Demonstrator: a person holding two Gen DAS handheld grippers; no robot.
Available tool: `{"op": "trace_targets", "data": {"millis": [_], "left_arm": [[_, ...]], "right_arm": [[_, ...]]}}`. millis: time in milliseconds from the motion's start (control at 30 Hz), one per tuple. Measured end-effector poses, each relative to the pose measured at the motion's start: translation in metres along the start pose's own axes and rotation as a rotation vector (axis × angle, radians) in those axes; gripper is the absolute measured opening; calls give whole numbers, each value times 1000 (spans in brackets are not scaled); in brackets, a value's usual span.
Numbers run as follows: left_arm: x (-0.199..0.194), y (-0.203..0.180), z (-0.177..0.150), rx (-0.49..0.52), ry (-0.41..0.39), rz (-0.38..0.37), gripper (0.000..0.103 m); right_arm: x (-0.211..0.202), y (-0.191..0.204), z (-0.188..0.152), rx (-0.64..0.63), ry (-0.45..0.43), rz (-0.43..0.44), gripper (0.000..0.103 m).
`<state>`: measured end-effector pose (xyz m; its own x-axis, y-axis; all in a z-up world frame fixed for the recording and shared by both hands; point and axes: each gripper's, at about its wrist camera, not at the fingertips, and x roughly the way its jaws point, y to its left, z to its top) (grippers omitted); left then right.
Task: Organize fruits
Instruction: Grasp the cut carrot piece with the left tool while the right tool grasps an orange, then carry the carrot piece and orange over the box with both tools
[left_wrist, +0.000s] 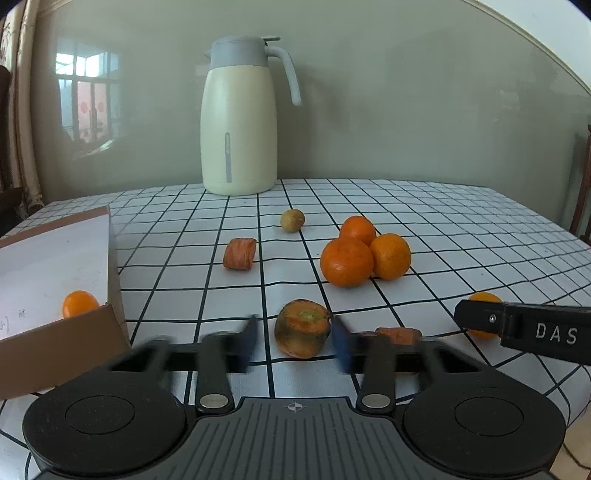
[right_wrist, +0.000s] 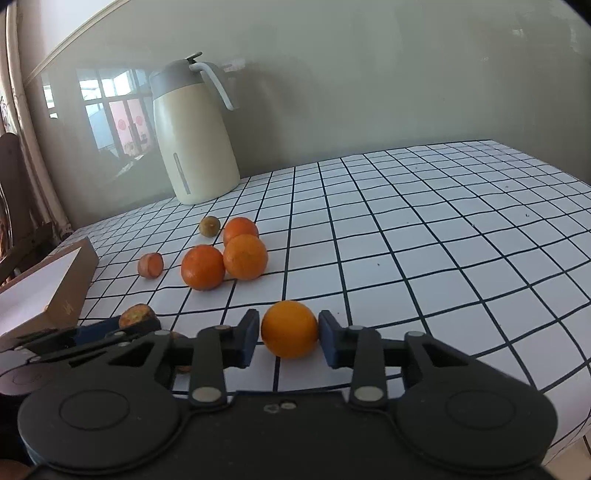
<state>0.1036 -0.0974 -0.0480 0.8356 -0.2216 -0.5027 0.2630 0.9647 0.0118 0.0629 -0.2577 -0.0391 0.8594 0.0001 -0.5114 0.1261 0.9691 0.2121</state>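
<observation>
My left gripper (left_wrist: 295, 341) is open around a carrot stub (left_wrist: 302, 328) on the checked tablecloth, with blurred fingers on either side and a gap on the left. My right gripper (right_wrist: 288, 338) has its pads touching both sides of an orange (right_wrist: 290, 328) resting on the cloth. Three oranges (left_wrist: 364, 251) sit clustered further back; they also show in the right wrist view (right_wrist: 225, 258). One orange (left_wrist: 79, 302) lies in the open cardboard box (left_wrist: 55, 295) at left. Another carrot piece (left_wrist: 240, 253) and a small brownish fruit (left_wrist: 292, 220) lie beyond.
A cream thermos jug (left_wrist: 239, 118) stands at the back by the wall. A further carrot piece (left_wrist: 399, 334) lies just right of my left gripper. The right gripper's finger (left_wrist: 524, 328) reaches in from the right. The table edge (right_wrist: 535, 387) drops off at right.
</observation>
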Motion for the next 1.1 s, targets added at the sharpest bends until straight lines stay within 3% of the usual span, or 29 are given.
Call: {"op": "trace_targets", "data": {"millis": [533,633,1100], "left_arm": [[-7,6,-3,-7,3,3,31],[-10,8,-2,-9,-2,2,31],[-32,28,2,-31,-36,15,31]], "right_arm": [[-1,4,-1,-23,4,-7,24],[-8,5,1,-25,-28,-4,24],[-20,30,8,-59,-70,81,24]]}}
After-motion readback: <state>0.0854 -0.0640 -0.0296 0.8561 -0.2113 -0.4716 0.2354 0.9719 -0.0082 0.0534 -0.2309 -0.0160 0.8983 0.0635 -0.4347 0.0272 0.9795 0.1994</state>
